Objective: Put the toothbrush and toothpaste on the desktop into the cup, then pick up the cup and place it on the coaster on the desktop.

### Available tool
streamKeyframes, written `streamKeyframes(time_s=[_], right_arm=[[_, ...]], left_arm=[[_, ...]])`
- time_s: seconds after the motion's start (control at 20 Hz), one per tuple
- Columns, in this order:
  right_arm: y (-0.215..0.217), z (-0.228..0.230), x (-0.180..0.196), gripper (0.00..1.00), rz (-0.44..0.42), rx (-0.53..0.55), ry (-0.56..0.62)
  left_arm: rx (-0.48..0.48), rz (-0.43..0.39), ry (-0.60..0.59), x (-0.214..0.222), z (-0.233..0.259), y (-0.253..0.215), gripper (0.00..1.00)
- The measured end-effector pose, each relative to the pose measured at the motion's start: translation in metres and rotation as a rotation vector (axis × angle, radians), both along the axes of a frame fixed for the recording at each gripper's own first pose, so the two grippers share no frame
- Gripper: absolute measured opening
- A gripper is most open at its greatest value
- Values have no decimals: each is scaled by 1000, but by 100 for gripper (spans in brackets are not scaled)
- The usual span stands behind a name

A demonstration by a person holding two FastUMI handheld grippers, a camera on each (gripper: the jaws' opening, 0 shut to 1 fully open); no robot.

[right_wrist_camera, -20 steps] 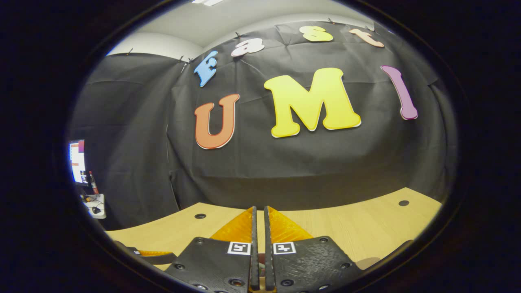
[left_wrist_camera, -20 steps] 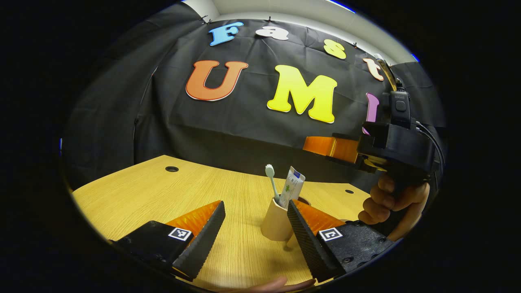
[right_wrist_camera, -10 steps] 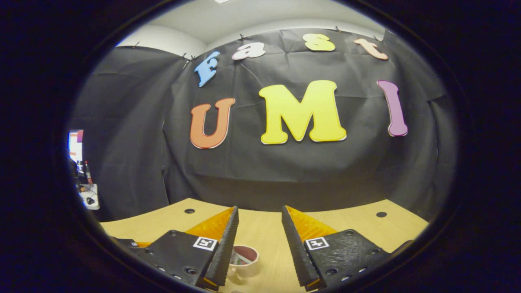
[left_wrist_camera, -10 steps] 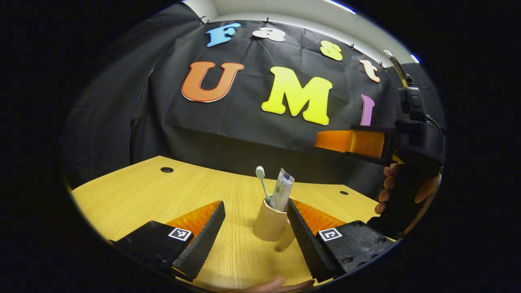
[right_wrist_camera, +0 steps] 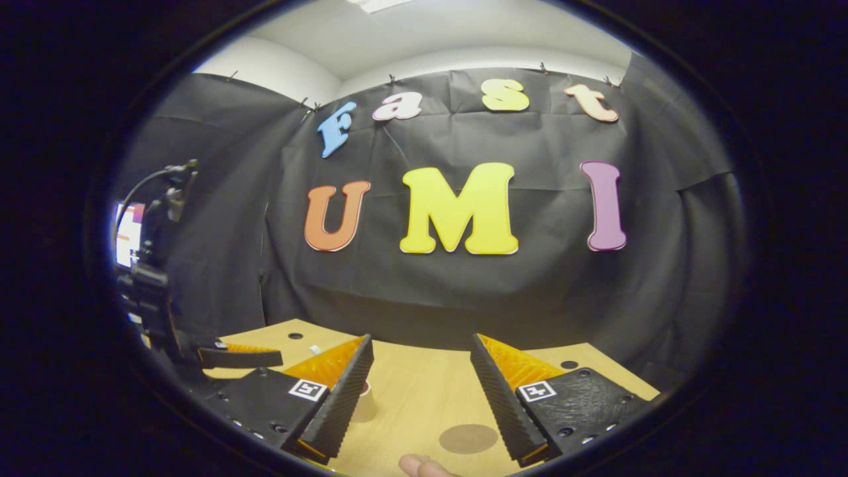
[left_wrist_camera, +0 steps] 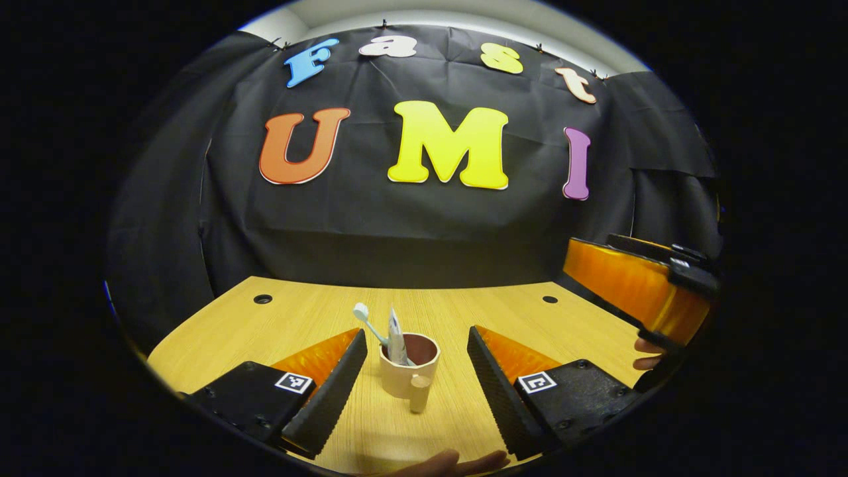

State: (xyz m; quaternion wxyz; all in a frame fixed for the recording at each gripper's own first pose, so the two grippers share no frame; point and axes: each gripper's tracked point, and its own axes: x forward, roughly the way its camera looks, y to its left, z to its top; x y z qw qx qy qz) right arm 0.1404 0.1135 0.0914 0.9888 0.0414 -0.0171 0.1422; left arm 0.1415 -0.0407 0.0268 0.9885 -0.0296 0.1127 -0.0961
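Note:
A beige cup (left_wrist_camera: 405, 379) stands upright on the wooden desktop (left_wrist_camera: 311, 315), its handle toward the camera. A white toothbrush (left_wrist_camera: 366, 320) and the toothpaste tube (left_wrist_camera: 396, 339) stick out of it, leaning left. My left gripper (left_wrist_camera: 416, 334) is open, and the cup sits between its fingers without touching either. In the right gripper view, my right gripper (right_wrist_camera: 421, 341) is open and empty above the desktop. The round brown coaster (right_wrist_camera: 468, 438) lies low between its fingers. A sliver of the cup (right_wrist_camera: 364, 405) peeks out beside its left finger.
The right gripper (left_wrist_camera: 637, 286) hangs at the right edge of the left gripper view, above the table, held by a hand (left_wrist_camera: 646, 354). The left gripper (right_wrist_camera: 233, 358) shows at the left of the right gripper view. Cable holes (left_wrist_camera: 262, 299) mark the desktop's back corners.
The right gripper went from shut to open and drew away to the right of the cup. The left gripper swung so the cup now lies centred between its fingers.

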Motion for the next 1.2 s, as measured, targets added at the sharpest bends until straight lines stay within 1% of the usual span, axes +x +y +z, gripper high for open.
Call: streamKeyframes(time_s=[0.1,0.2,0.3,0.4,0.6,0.65,0.75,0.85,1.0,1.1,1.2], right_arm=[[-27,-2,-13,94,-26,-11,-9],[-49,-11,-24,96,-46,-10,2],[-71,-17,-33,95,-65,-4,6],[-93,-23,-41,96,-98,2,1],[-119,-22,-48,95,-113,22,-20],[-128,-18,-46,95,-131,34,-31],[-130,-12,-49,94,-123,67,-39],[-131,-9,-50,94,-110,81,-45],[-143,-10,-49,95,-142,60,-49],[-140,-10,-51,95,-116,23,-66],[-149,-10,-49,96,-145,43,-55]], left_arm=[[15,-1,121,3,-4,-6,96],[11,29,193,8,-2,-3,97],[32,21,292,16,-11,-3,97],[34,1,427,17,-22,-7,96],[21,-12,703,12,-57,-12,95],[18,-9,751,11,-64,-14,95],[23,9,844,10,-80,-16,94],[46,43,913,13,-94,-11,93],[63,89,965,23,-105,0,92],[57,81,990,27,-107,-4,88],[40,66,1020,30,-108,-13,81]])
